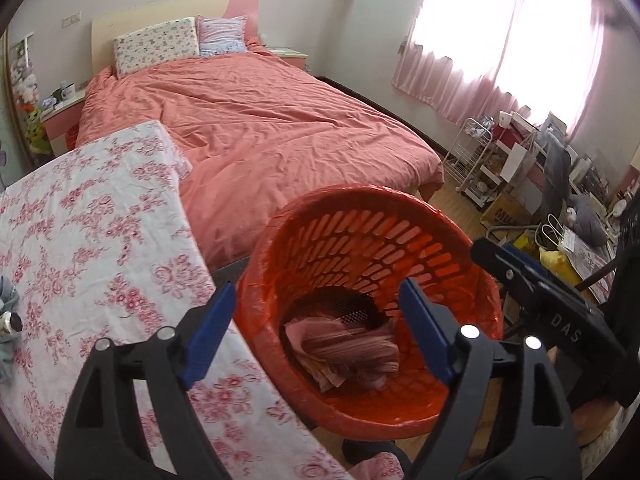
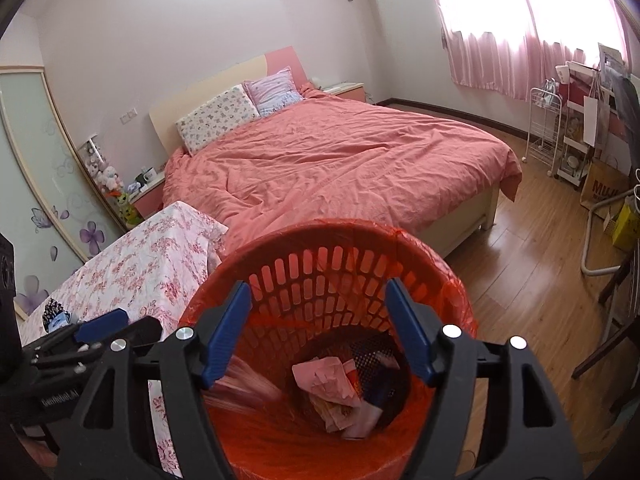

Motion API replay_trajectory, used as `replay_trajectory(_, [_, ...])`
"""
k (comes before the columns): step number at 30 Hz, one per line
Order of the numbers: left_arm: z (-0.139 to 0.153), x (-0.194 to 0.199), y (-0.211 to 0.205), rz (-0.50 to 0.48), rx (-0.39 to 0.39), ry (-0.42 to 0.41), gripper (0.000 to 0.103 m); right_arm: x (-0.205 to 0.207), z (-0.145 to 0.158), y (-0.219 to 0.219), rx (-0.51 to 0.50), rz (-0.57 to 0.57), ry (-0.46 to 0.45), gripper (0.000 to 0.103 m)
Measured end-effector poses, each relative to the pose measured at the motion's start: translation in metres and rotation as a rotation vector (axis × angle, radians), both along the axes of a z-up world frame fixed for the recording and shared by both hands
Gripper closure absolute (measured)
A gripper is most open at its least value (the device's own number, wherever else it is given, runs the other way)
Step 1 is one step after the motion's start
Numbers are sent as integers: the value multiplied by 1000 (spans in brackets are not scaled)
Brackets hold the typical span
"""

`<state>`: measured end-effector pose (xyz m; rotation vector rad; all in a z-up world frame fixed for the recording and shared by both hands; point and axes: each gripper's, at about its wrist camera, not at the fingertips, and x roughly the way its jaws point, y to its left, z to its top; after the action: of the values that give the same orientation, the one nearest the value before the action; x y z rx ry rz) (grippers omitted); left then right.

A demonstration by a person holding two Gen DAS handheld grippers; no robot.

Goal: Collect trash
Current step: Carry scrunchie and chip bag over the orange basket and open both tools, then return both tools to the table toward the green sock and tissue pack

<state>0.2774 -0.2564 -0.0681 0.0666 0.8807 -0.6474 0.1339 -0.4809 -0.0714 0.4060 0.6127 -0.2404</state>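
An orange slotted trash basket (image 1: 472, 280) with a red liner stands beside the floral-cloth table; it also shows in the right wrist view (image 2: 452, 280). Crumpled paper and wrappers (image 2: 340, 388) lie at its bottom, also visible in the left wrist view (image 1: 348, 352). A blurred pale piece (image 2: 244, 388) shows inside the basket near my right gripper's left finger. My right gripper (image 2: 318, 328) is open and empty right above the basket. My left gripper (image 1: 316, 332) is open and empty, over the basket's left rim and the table edge. Each gripper shows in the other's view.
The table with the pink floral cloth (image 1: 80, 248) is on the left, with a small grey item (image 1: 8, 320) at its edge. A bed with a salmon cover (image 1: 260, 128) lies behind. Cluttered shelves, bags and boxes (image 1: 540, 184) line the right wall. Wooden floor (image 2: 532, 264) lies to the right.
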Motion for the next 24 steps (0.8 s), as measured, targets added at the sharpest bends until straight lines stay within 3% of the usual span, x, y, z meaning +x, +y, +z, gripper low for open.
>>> replay_trajectory(6, [9, -5, 18, 31, 9, -26, 20, -5, 2, 5, -20, -10, 15, 33])
replay_trajectory(12, [13, -20, 71, 108, 65, -69, 20, -7, 7, 27, -44, 21, 24, 33])
replay_trajectory(18, [8, -24, 157, 249, 117, -62, 20, -6, 10, 71, -88, 107, 32, 33])
replay_trajectory(24, [3, -19, 260, 459, 174, -61, 20, 2, 8, 123, -138, 218, 44, 33])
